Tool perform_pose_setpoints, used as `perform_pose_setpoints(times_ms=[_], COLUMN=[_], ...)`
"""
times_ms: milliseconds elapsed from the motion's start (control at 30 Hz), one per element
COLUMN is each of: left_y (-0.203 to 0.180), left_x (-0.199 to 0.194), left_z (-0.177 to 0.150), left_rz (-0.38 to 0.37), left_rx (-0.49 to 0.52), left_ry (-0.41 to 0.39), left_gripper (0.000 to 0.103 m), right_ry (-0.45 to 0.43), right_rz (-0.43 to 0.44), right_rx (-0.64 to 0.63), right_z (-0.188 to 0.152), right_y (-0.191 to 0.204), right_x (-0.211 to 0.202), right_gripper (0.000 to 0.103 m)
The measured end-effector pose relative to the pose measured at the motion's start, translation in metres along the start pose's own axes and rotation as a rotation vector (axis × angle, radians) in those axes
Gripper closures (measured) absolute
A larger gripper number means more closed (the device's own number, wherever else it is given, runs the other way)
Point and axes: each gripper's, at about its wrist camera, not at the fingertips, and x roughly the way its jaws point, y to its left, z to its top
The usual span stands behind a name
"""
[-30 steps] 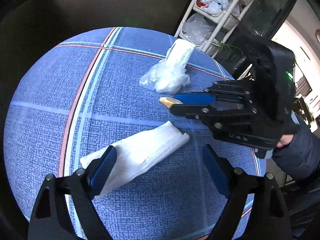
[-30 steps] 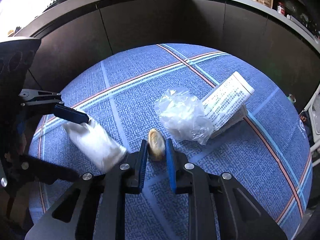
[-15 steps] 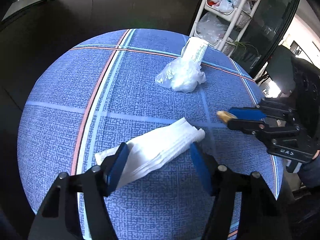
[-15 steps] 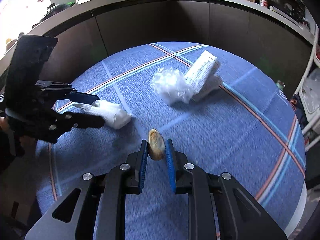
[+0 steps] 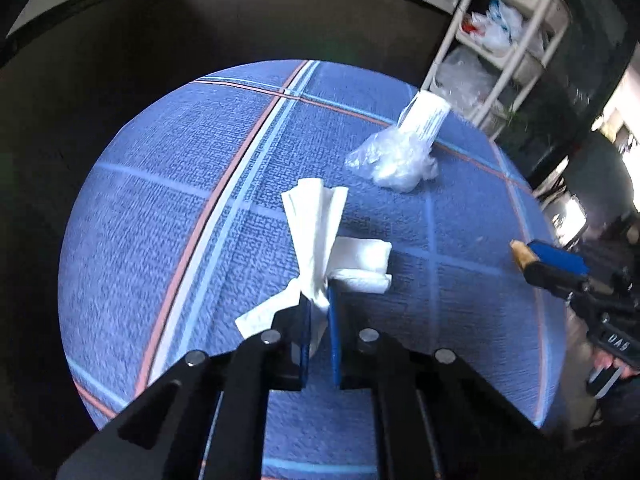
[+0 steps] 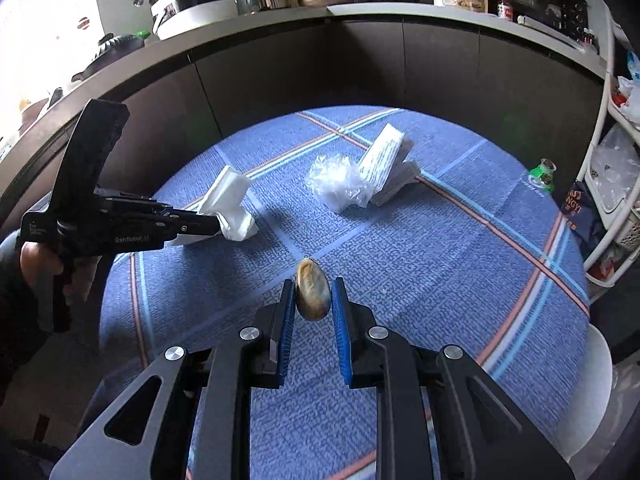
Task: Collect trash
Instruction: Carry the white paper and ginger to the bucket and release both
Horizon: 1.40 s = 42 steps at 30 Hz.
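Trash pick-up partly done: two bits held, two left on the table.
Left gripper (image 5: 319,312) jaws pinch the white napkin (image 5: 320,236); right gripper (image 6: 313,304) jaws squeeze a brown shell (image 6: 313,294), maybe a nut. Plastic wrap (image 6: 340,182) and folded paper (image 6: 386,170) wait on the blue tablecloth (image 6: 460,264).

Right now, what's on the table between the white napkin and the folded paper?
A crumpled clear plastic bag lies between the white napkin and the folded paper, seen in the right wrist view.
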Motion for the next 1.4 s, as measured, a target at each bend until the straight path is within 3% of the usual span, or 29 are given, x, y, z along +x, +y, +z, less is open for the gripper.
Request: perform_pose_setpoints(times_ms=[333,700,1100,1400], left_y=[-0.044,-0.132,-0.237,-0.3], left_x=[-0.054,-0.07,-0.039,0.003], left_z=[-0.009,0.01,0.031,0.047], left_rz=[-0.11,-0.219,-0.319,-0.358], left_rx=[-0.048,0.063,0.222,0.288], left_ry=[-0.101,-0.13,-0.082,-0.028], left_gripper=[0.094,0.094,0.094,0.094], right_ry=[-0.089,-0.19,-0.25,-0.24], right_rz=[-0.016,-0.089,-0.186,-0.288], right_rx=[0.047,0.127,0.259,0.343], right_z=[-0.013,-0.031,-0.067,-0.1], right_y=[-0.012,-0.049,-0.111,-0.163], right_x=[-0.052,-0.107,-0.147,-0.16], right_gripper=[0.086,0.086,0.086,0.086])
